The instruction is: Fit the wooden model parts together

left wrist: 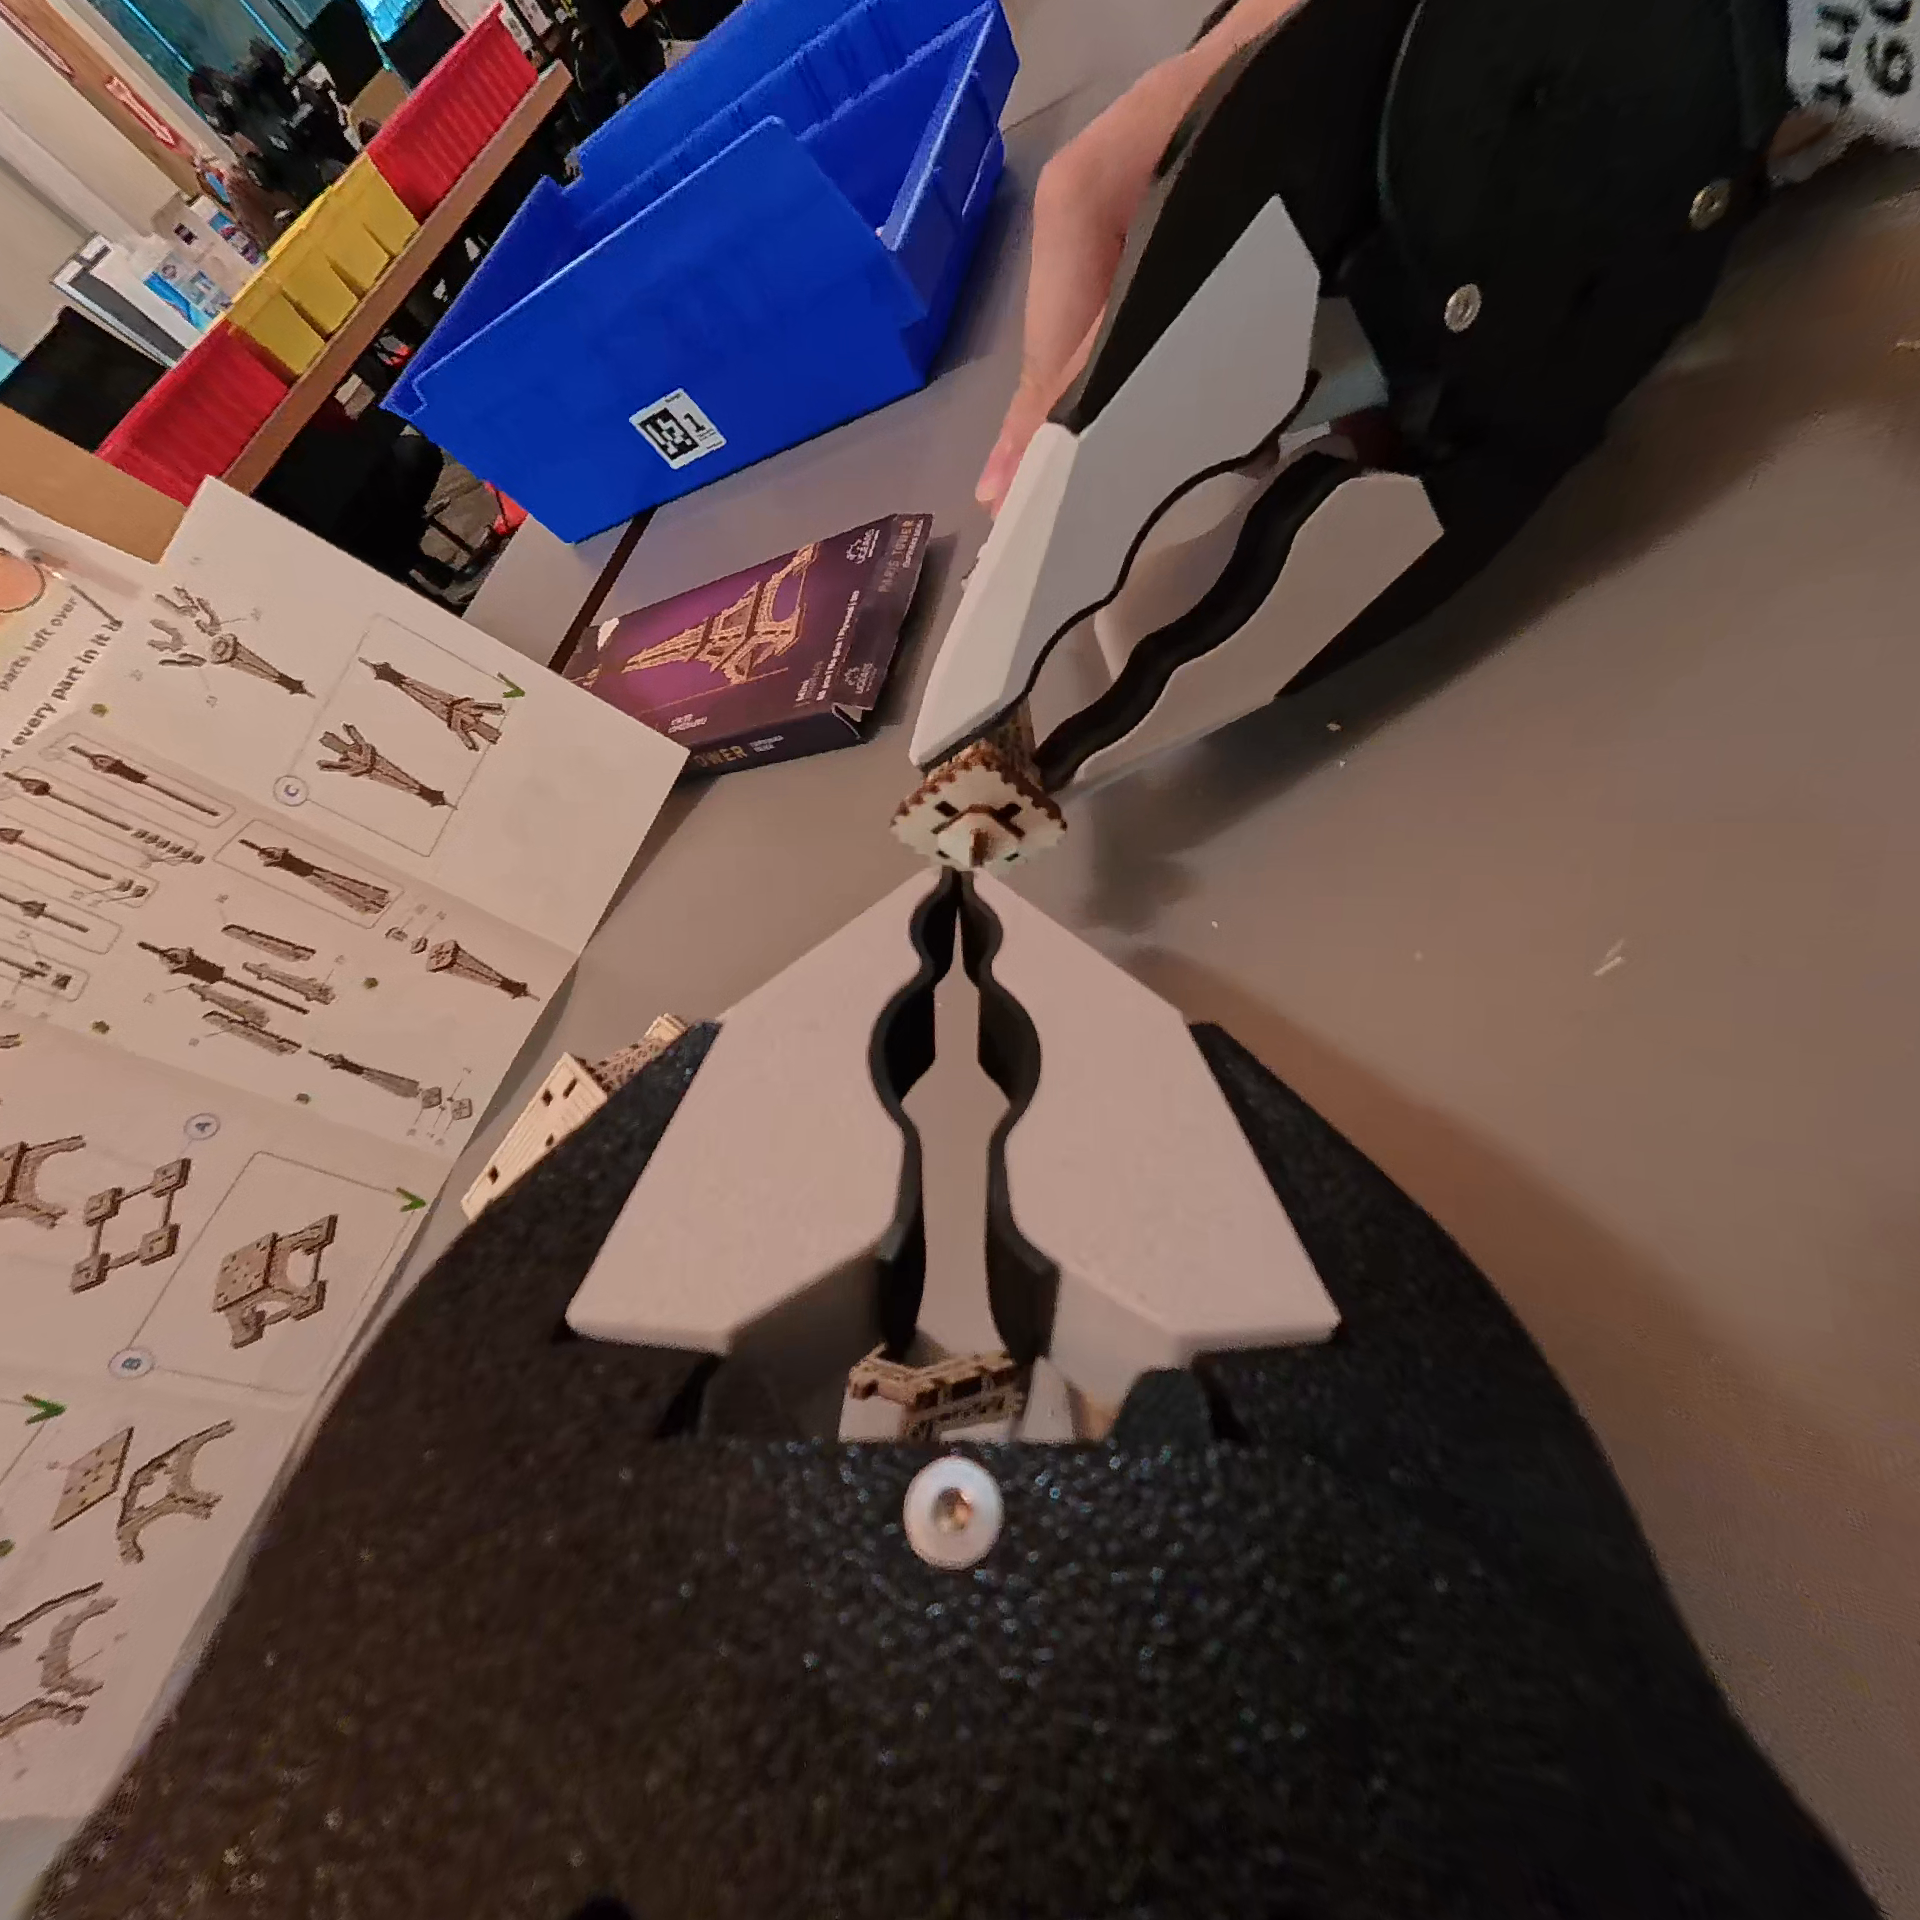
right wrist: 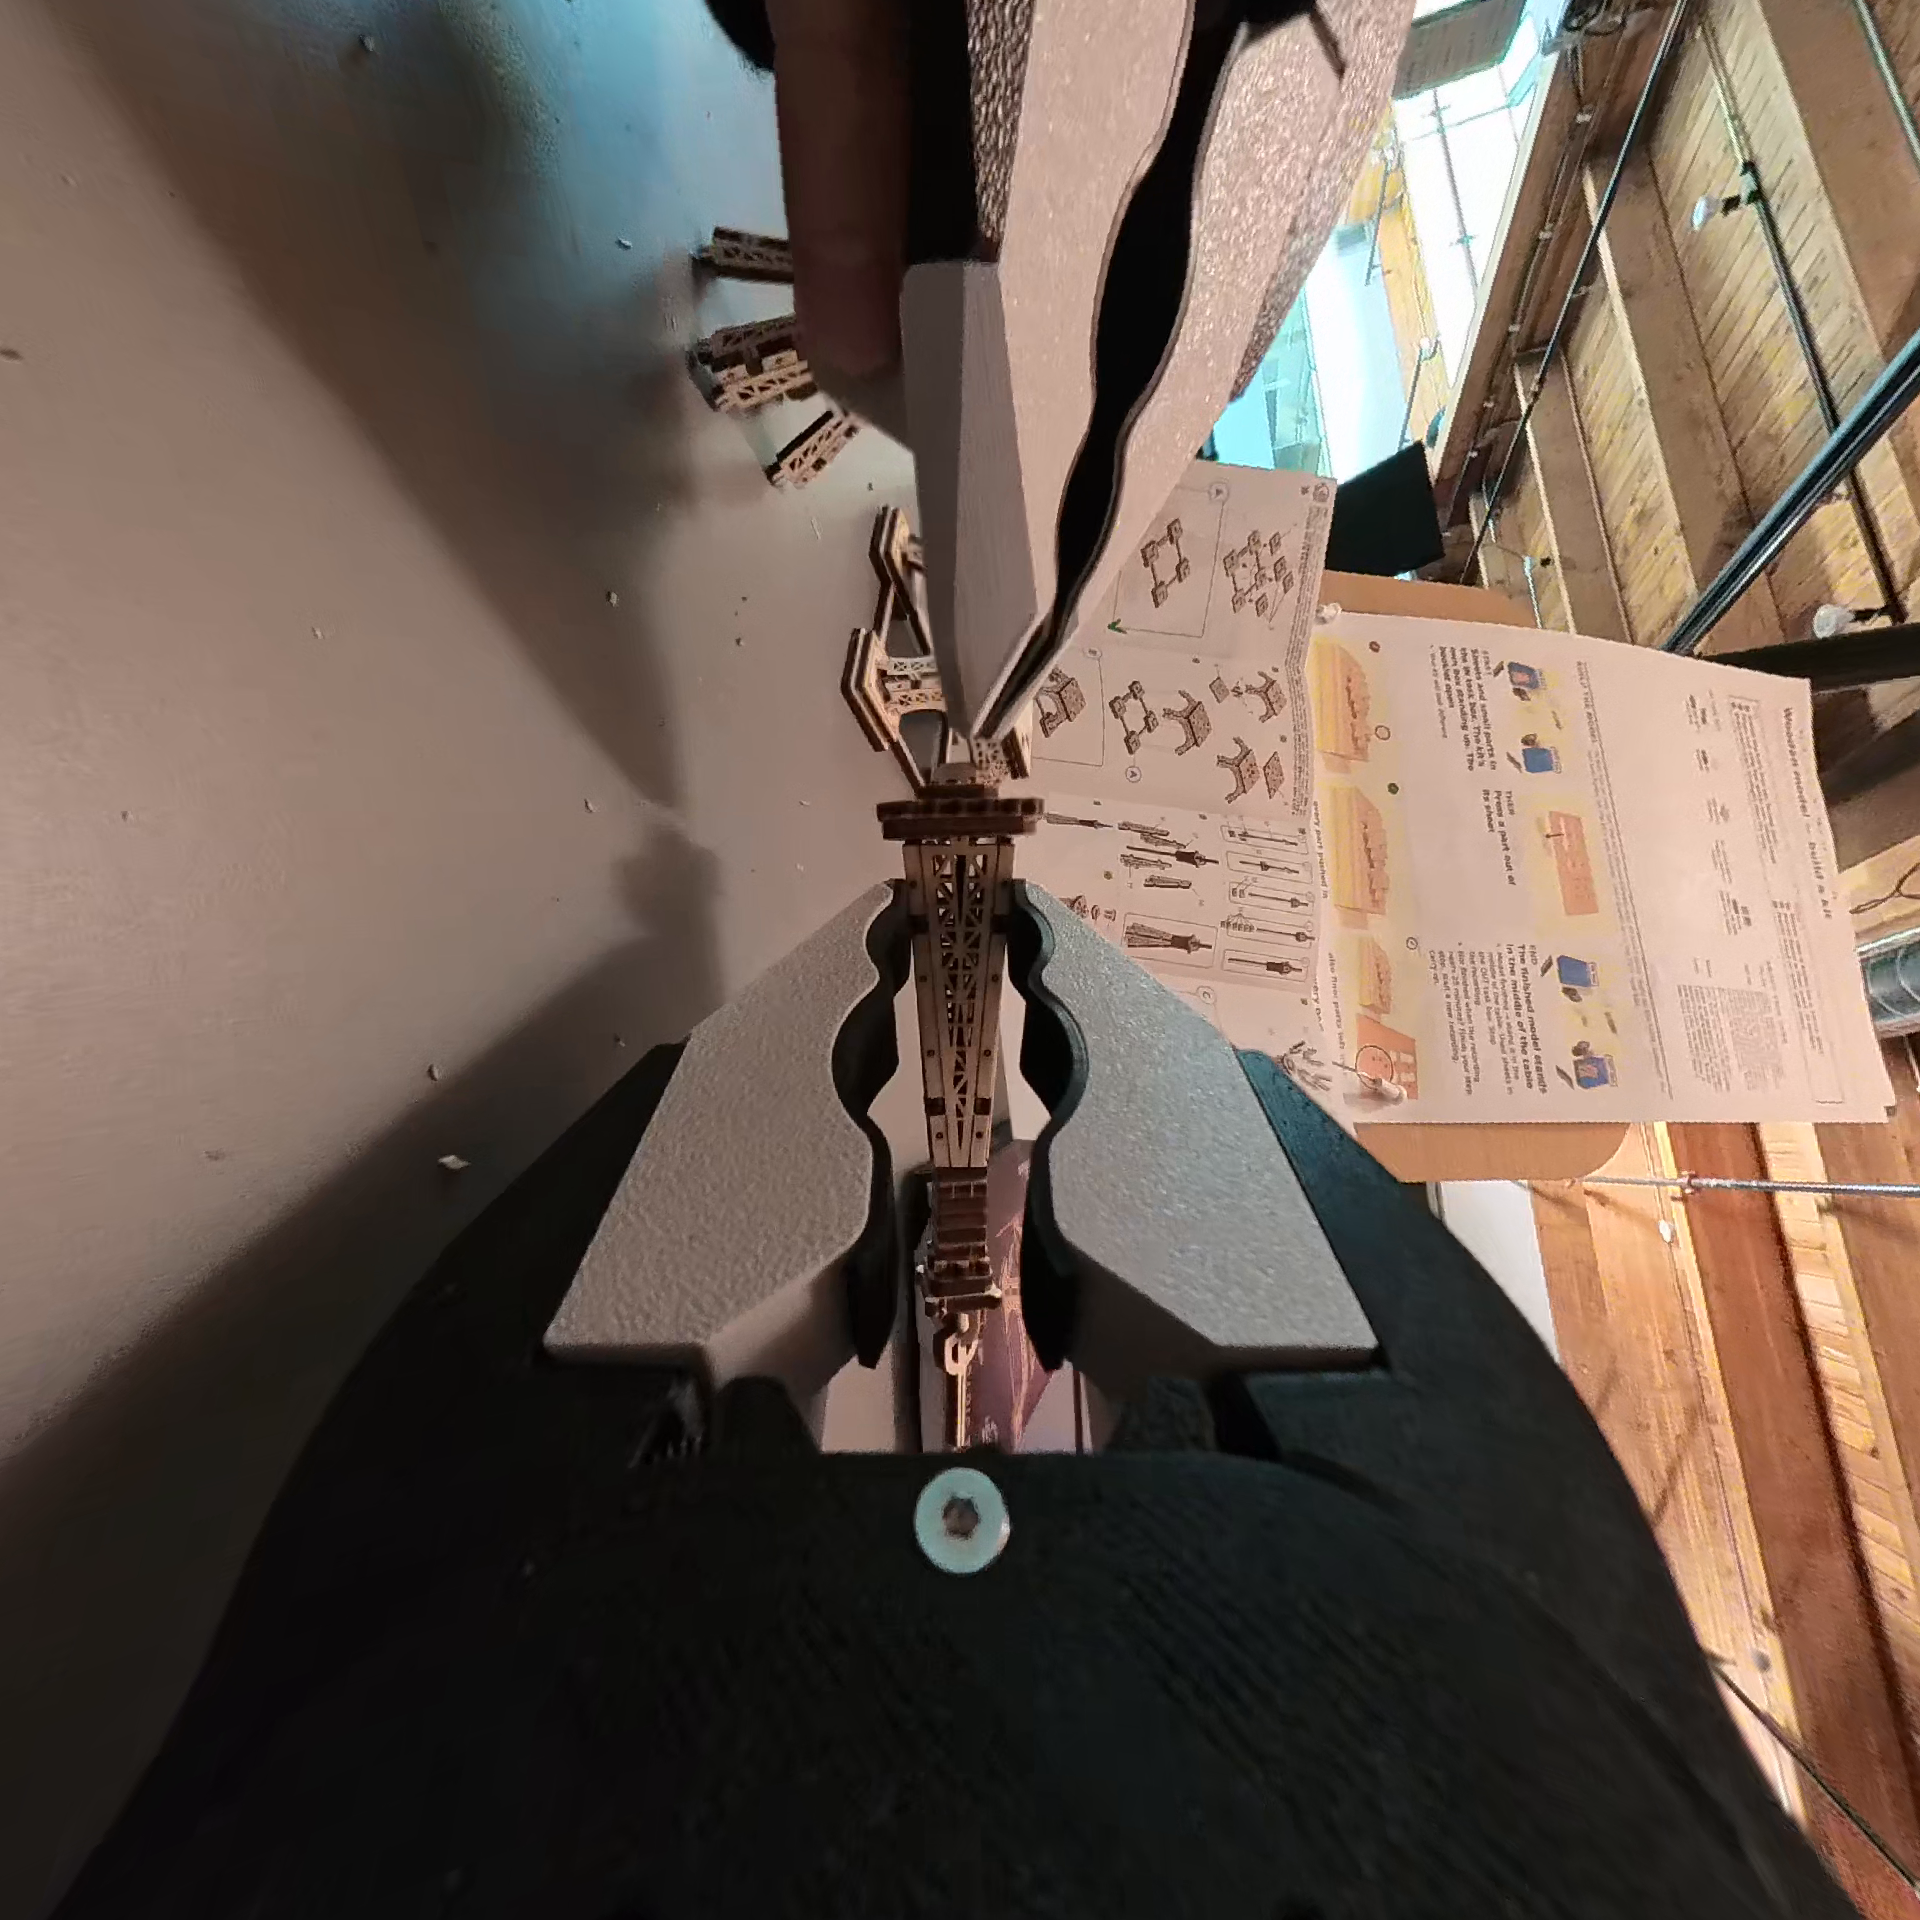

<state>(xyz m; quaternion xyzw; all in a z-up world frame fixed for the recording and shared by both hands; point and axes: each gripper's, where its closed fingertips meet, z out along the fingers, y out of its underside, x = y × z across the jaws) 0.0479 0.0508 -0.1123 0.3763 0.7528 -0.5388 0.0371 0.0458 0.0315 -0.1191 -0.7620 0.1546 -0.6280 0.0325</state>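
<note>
Right tongs (right wrist: 954, 914): we clamp them on the slender laser-cut wooden lattice tower section (right wrist: 956, 997), its wide collar end poking past the tips so it stays reachable.
Left tongs (left wrist: 954, 883): pressed together, tips meeting that collar (left wrist: 977, 823); whether they pinch a small piece, we cannot tell.
Loose parts: pale wooden leg frames (right wrist: 753, 369) wait on the grey counter (right wrist: 312, 623).
Guide: white printed instruction sheet (left wrist: 312, 831) lies beside us for reference.

Workshop: storage bins (left wrist: 727, 281), timber ceiling (right wrist: 1704, 343).
</note>
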